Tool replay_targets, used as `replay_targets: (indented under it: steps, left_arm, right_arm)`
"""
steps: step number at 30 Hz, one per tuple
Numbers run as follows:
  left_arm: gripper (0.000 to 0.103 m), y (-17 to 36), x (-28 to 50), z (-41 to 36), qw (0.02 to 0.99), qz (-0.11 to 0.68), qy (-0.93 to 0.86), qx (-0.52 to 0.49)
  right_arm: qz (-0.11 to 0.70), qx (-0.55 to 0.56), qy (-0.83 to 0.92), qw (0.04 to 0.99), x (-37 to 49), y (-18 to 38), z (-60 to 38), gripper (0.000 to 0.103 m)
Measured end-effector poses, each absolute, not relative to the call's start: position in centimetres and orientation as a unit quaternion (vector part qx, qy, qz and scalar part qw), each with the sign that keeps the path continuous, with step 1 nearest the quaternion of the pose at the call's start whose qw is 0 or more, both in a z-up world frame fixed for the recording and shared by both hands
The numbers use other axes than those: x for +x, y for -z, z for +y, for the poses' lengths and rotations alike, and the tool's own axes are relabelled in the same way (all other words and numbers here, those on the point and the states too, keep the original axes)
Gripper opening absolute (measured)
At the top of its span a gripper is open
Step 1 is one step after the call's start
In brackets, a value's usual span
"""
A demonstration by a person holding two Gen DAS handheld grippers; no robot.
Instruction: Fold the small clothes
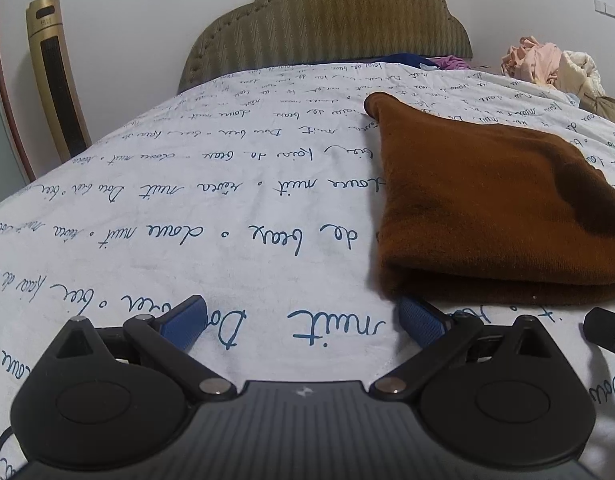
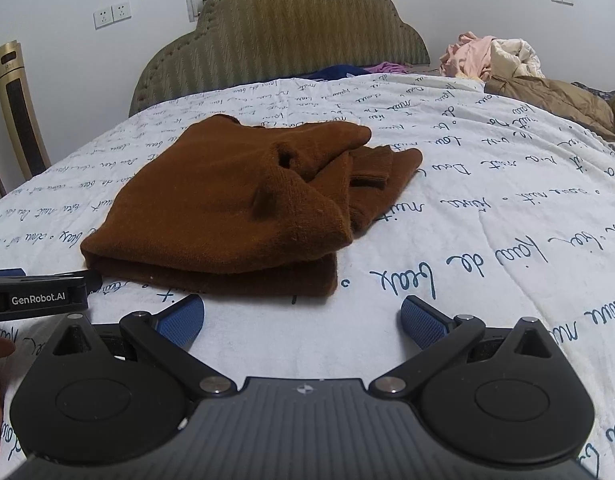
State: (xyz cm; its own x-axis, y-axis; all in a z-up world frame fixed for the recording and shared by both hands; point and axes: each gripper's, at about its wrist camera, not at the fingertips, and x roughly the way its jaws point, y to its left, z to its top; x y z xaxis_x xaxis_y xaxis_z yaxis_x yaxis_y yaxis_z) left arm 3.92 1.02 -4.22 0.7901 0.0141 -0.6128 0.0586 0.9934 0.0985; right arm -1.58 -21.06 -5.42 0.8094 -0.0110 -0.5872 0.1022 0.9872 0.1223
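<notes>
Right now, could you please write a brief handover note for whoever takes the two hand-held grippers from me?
Left hand-held gripper: open, empty, low over the bedspread, just short of the garment's near left corner.
Right hand-held gripper: open, empty, before the near folded edge.
Brown garment: mid-bed, folded over in layers; far end still bunched and uneven.
Left: tidy or finish that fold. A heap of clothes sits at the far right corner.

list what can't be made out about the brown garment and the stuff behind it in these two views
- Brown garment, left wrist view: its right side is cut off by the frame edge.
- Both views: its inner layers are hidden by the fold, so its type is unclear.
- Clothes pile, right wrist view: too small and bunched to count items.
- Left hand-held gripper, right wrist view: mostly cut off at the left edge.
</notes>
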Motion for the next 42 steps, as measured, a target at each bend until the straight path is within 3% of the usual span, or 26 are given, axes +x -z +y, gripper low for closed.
replay_targets:
  steps: [42]
  left_arm:
    - [0.103, 4.35, 4.25, 1.56, 0.943, 0.33, 0.018, 0.042]
  right_arm:
    - [0.311, 0.056, 0.029, 0.948, -1.53, 5.52, -20.7, 0.103]
